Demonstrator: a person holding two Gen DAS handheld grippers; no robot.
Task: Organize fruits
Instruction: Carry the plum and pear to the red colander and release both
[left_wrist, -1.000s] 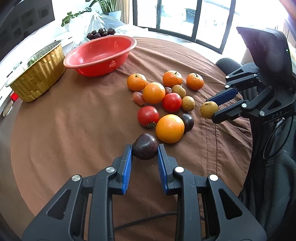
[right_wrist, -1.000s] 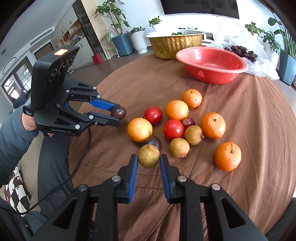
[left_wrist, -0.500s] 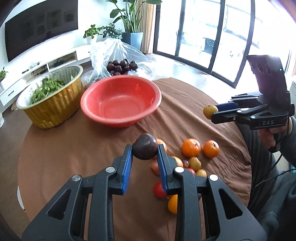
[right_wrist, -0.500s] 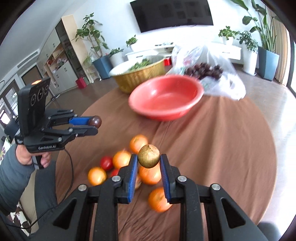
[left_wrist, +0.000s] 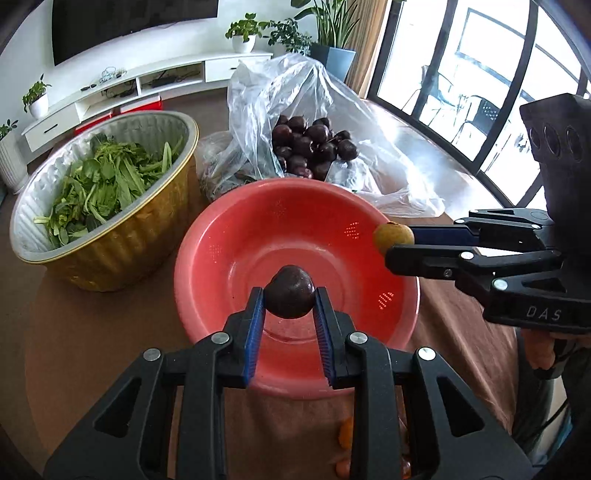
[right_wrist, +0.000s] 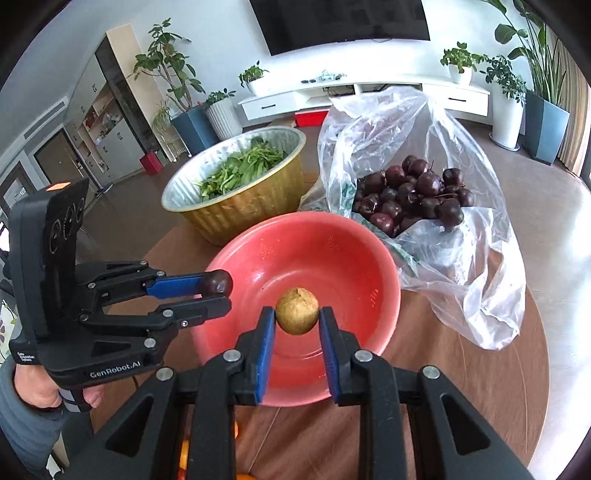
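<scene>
Two tongs are showing, each carrying one fruit. The left gripper (left_wrist: 289, 300) is clamping a single dark purple plum (left_wrist: 290, 291) between its blue pads, and the right gripper (right_wrist: 297, 318) is pinching one tan, rough-skinned round fruit (right_wrist: 297, 311); both fruits are hanging above the one red bowl (left_wrist: 221, 236), which is sitting directly below and ahead of both sets of fingertips and is holding nothing. Beyond the bowl, farther out from the tongs, one gold foil basin (left_wrist: 122, 236) is holding leafy greens (left_wrist: 99, 184), and beside it one clear plastic bag (left_wrist: 280, 96) is lying open around a heap of dark plums (right_wrist: 413, 195), too overlapped to count exactly. The left wrist view is showing the right gripper from the side, with the tan fruit at the bowl's rim, plus the windows behind; the right wrist view is showing the left gripper side-on, the person's hand (right_wrist: 40, 395) and grey sleeve (right_wrist: 18, 428) around its handle. Scraps of orange fruit (left_wrist: 346, 430) are peeking beneath the tongs in both views.
</scene>
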